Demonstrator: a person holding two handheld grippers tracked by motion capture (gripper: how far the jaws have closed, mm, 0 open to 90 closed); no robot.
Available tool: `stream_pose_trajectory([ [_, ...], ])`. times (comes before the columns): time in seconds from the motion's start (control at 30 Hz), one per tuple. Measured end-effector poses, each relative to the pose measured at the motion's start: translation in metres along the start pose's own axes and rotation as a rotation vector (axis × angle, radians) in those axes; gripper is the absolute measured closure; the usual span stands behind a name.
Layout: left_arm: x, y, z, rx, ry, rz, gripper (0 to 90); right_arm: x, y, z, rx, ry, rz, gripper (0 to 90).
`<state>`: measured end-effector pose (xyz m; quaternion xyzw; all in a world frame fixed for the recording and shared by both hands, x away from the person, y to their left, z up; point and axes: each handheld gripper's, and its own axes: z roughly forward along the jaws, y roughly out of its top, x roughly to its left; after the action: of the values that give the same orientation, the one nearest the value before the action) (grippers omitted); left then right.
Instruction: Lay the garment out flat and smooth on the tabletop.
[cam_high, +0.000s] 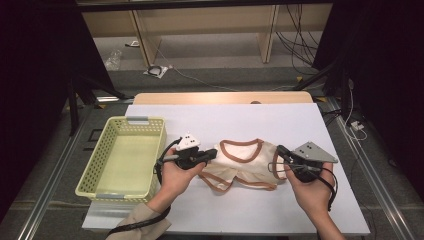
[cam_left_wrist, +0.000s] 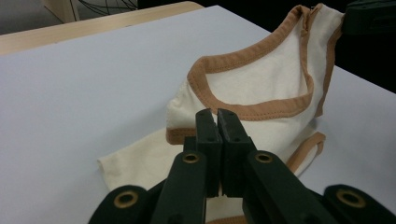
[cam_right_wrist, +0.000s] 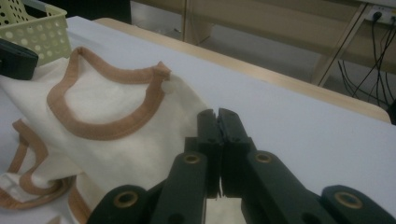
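Both hand-held grippers were clamped shut on the little cream cotton top with tan-brown trim (cam_high: 243, 162), one at each side. In the high view the left gripper (cam_high: 214, 152) had pinched the garment's left shoulder edge and the right gripper (cam_high: 279, 151) had the opposite edge, so the top was stretched out between them over the white table cover (cam_high: 280, 122). The left gripper view showed its black jaws pressed together, with what looked like a bit of cream fabric poking out just below them, and the right gripper view looked much the same, jaws closed tight with cloth right underneath.

The top itself sat in the middle of the table, a little toward the person's side. The neckline part looked held up a bit, while the bottom hem was bunched and rumpled on the cover. Honestly couldn't tell how much of it was off the surface.

As for progress, I'd say the grabbing part was done and not much else. The pale yellow-green perforated plastic basket (cam_high: 102, 150) stood at the left, well apart from the shirt, with nothing in it. My guess was folding or smoothing was left, then probably dropping it in the basket.
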<state>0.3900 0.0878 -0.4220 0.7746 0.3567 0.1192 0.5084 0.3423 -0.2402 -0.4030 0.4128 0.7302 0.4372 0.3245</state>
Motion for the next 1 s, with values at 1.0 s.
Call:
stream_pose_trajectory([
  [1.0,0.005,0.023,-0.008,-0.081,0.027,0.015,88.1,-0.002,0.030,0.001,-0.096,-0.031,-0.018,89.4],
])
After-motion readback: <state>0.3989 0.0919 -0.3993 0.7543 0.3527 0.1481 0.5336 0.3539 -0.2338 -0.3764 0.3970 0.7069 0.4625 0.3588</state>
